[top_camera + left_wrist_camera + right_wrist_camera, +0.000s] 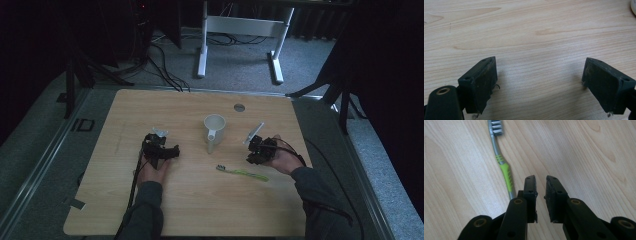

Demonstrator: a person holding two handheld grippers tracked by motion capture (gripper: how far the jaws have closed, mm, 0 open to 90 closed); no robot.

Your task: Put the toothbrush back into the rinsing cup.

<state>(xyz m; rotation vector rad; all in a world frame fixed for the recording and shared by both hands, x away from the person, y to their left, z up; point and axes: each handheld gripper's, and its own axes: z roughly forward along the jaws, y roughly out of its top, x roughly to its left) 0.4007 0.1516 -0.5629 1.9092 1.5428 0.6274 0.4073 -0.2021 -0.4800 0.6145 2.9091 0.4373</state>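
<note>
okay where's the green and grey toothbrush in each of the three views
High view: the green and grey plastic toothbrush lies flat on the table, front of centre, below the white cup.
Left gripper view: not in it.
Right gripper view: upper left, bristles at top, beside the right gripper.
Shared landmark: the light wooden tabletop.

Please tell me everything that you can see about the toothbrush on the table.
The toothbrush is slim, with a grey handle, a bright green grip section and pale bristles at its head. It looks like plastic. It lies flat on the wooden table, in front of the white mug, between the two hands. The right gripper hovers by its handle end, jaws nearly closed on nothing. Nothing but the table touches it.
</note>
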